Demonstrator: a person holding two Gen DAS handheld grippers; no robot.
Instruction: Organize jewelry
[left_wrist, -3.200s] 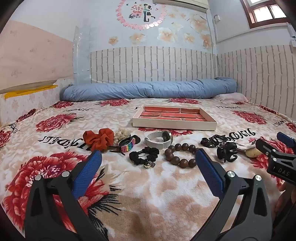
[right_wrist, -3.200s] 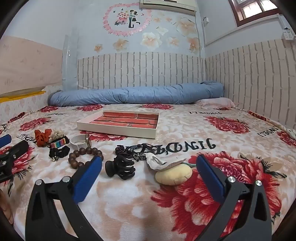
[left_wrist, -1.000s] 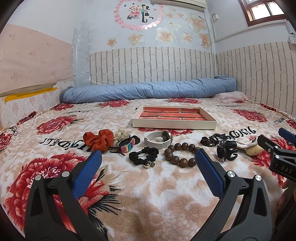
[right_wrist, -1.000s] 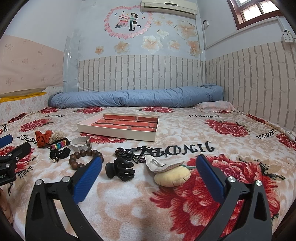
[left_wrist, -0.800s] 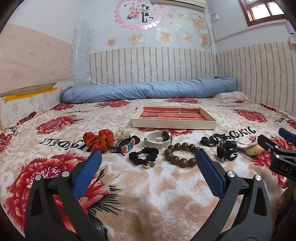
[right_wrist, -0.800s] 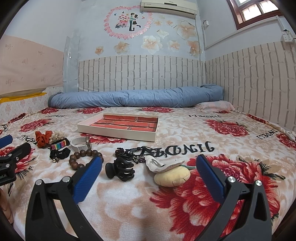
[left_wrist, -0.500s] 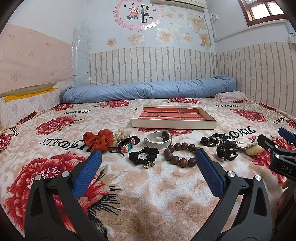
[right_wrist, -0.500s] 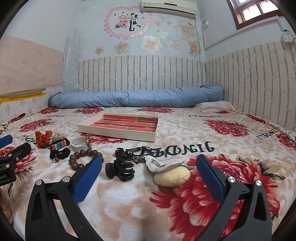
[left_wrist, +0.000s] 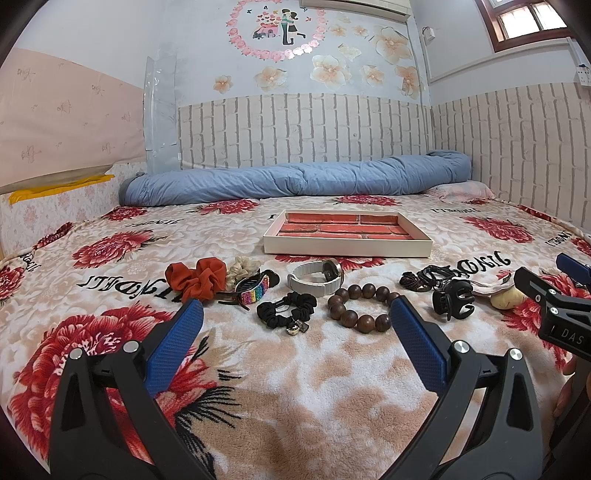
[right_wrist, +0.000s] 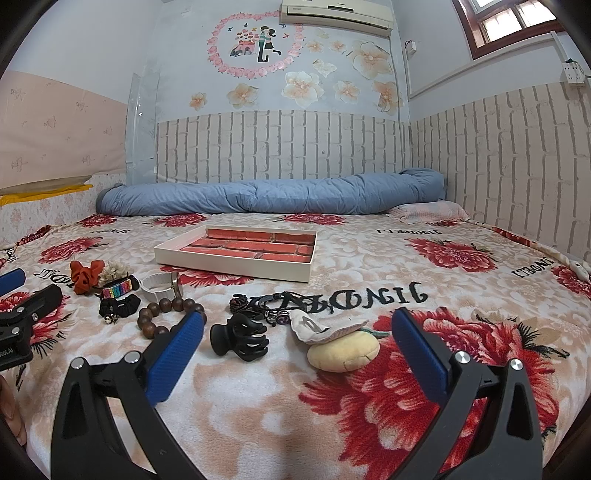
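Both the left tool (left_wrist: 295, 317) and the right tool (right_wrist: 297, 326) gape empty above the bed (left_wrist: 295, 387). A bead bracelet (left_wrist: 360, 306), watch (left_wrist: 316, 278), scrunchies (left_wrist: 195, 277) and claw clip (right_wrist: 240, 338) lie before the tray (left_wrist: 347, 247).

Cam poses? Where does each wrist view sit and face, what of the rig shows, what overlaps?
Left wrist: low over the blanket, facing the tray; open left gripper shows.
Right wrist: further right, same heading; open right gripper shows, black claw clip near.
Shared: tray, bead bracelet, claw clip.
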